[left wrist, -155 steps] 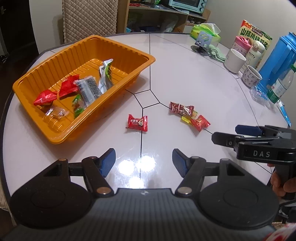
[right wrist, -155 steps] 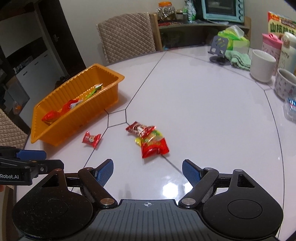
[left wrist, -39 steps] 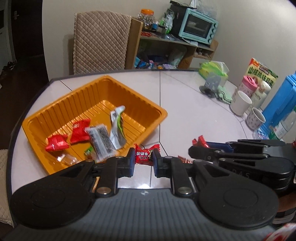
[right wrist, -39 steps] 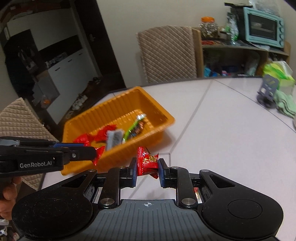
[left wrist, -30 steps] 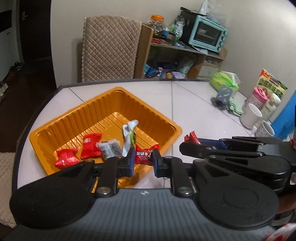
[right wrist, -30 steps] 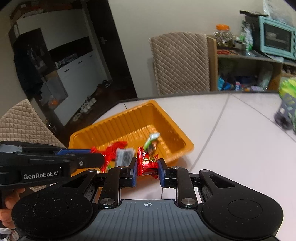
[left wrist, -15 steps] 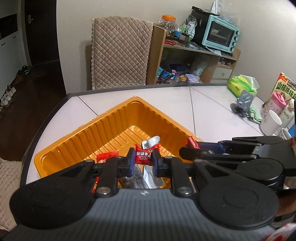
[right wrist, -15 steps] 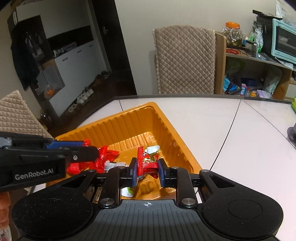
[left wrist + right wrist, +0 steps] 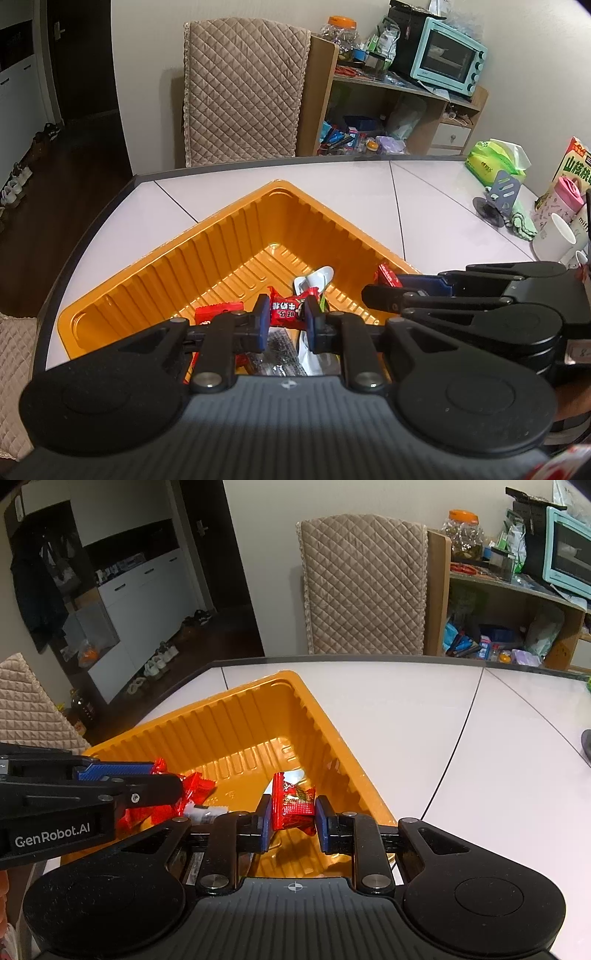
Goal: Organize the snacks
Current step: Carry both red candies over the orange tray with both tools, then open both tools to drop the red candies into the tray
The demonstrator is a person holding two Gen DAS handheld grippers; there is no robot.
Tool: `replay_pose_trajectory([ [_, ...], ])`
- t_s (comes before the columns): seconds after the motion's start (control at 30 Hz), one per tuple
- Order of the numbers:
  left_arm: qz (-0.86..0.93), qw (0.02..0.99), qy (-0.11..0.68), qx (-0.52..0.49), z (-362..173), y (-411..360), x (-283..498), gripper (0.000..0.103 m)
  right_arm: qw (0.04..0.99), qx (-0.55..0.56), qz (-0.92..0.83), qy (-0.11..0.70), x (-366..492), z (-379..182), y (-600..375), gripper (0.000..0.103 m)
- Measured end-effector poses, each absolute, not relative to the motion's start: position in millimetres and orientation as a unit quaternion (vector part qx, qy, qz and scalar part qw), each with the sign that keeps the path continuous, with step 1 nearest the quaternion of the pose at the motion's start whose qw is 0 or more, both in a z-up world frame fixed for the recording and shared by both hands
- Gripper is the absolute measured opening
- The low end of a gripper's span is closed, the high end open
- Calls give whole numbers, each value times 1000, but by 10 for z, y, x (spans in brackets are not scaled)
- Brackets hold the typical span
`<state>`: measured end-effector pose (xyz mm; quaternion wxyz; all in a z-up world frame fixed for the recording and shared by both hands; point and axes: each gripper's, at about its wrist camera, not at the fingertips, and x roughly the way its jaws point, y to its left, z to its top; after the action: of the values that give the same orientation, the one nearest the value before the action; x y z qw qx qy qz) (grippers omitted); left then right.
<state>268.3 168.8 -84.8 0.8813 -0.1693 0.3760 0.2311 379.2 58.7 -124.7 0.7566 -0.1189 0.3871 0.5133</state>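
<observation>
Left gripper [image 9: 284, 319]: its jaws are clamped on a small red candy [image 9: 286, 313] with white characters, held crosswise between the blue pads.
Left candy's place: it hangs over the orange tray [image 9: 236, 236], above the wrappers already lying on the tray floor.
Below the left tongs: a red packet [image 9: 216, 310] sits just left of the pads and a white sachet [image 9: 314, 280] just right of them; a dark wrapper lies partly hidden under the fingers.
Release advice, left: I judge the candy is well inside the walls, so parting the jaws here should drop it onto the pile; going lower risks nudging the sachet.
Right gripper [image 9: 293, 812]: closed on a red snack packet [image 9: 291, 803], pinched upright between its pads.
Right packet's place: over the tray's near right corner, close beside the right-hand wall.
Release advice, right: ease it a little further from that wall first, since a flat packet could catch the rim and slide onto the white table [image 9: 461, 731].
Spacing: the two tongs sit side by side, near each other; release one at a time to avoid a knock.
</observation>
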Motion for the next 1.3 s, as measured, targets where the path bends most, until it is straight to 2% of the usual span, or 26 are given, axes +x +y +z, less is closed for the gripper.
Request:
replay_pose_trajectory([
  [0.07, 231, 881, 376, -170, -859, 1704, 2686, 17, 758, -111, 515, 385, 3803, -1251, 584, 25],
  [0.17, 232, 880, 376, -171, -867, 1722, 2693, 17, 764, -98, 515, 377, 3803, -1240, 549, 43],
  [0.2, 232, 880, 376, -172, -874, 1730, 2694, 17, 766, -93, 515, 374, 3802, -1233, 534, 46],
  [0.97, 243, 875, 380, -175, -978, 1951, 2861, 19, 772, -103, 502, 376, 3858, -1222, 550, 46],
  [1.13, 248, 875, 376, -177, -952, 1974, 2860, 33, 770, -98, 504, 378, 3840, -1195, 524, 46],
  [1.3, 251, 872, 378, -184, -926, 1977, 2784, 34, 766, -93, 507, 384, 3816, -1169, 471, 46],
])
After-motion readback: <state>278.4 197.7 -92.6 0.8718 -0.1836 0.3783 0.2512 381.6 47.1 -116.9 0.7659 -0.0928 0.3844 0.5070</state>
